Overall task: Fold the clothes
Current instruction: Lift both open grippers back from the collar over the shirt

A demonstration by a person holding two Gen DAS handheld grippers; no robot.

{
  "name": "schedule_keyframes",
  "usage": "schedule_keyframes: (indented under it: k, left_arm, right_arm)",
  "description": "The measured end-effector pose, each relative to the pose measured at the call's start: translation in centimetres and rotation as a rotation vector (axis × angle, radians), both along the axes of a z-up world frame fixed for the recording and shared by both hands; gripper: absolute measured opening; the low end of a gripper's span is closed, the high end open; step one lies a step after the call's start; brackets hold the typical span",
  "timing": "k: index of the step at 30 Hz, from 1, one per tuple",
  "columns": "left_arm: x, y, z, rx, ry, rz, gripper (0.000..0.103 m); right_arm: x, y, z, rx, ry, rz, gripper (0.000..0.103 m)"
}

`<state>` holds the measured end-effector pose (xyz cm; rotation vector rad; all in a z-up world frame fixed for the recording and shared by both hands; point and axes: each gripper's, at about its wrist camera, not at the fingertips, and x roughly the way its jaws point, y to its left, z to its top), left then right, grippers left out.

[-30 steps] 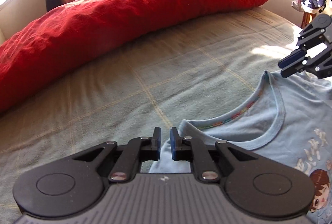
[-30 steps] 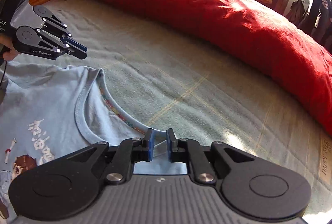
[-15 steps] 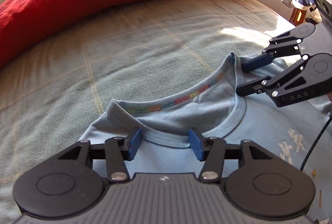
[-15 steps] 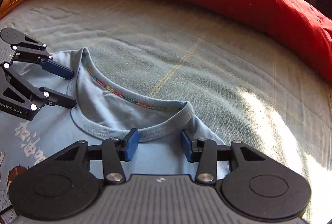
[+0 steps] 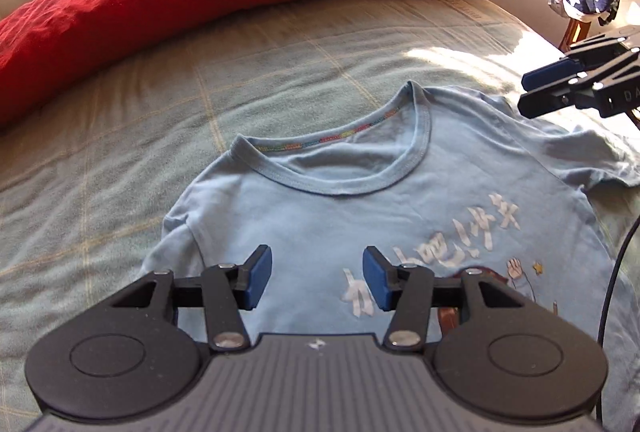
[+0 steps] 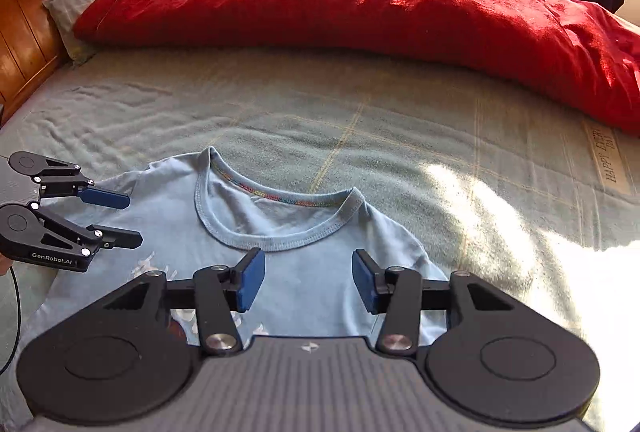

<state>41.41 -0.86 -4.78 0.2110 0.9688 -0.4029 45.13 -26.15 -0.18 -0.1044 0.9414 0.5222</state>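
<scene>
Both tools hang with nothing between their blue pads: the left gripper (image 5: pixel 312 282) and the right gripper (image 6: pixel 308 280) have just been opening and now stand moderately wide above the near chest of the light blue cotton T-shirt with a cartoon print (image 5: pixel 400 216), which lies face up, collar toward the far side, on the grey-green checked bedspread (image 6: pixel 360 112). Beyond it, along the far edge, lies the long red quilt (image 6: pixel 360 4). Any fold begun over the rumpled right sleeve would likely trap creases and come out lopsided.
</scene>
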Motion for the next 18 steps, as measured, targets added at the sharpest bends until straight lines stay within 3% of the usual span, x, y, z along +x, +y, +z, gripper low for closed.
schedule_keyframes:
  k: [5, 8, 12, 18]
  left_arm:
    - [-4.7, -0.6, -2.0, 0.005, 0.025, -0.04, 0.052]
    - [-5.9, -0.8, -2.8, 0.027, -0.015, -0.049, 0.053]
    - [-4.7, -0.2, -2.9, -0.001, -0.015, -0.025, 0.055]
    - [-0.8, 0.5, -3.5, -0.049, -0.016, 0.043, 0.059]
  right_arm:
    - [-2.0, -1.1, -3.5, -0.017, 0.046, -0.063, 0.053]
    - [-1.8, -2.2, -6.1, -0.035, 0.04, -0.136, 0.053]
    - [-0.2, -3.9, -8.2, 0.0, 0.032, -0.205, 0.053]
    - [3.8, -4.9, -8.5, 0.013, 0.014, -0.256, 0.057]
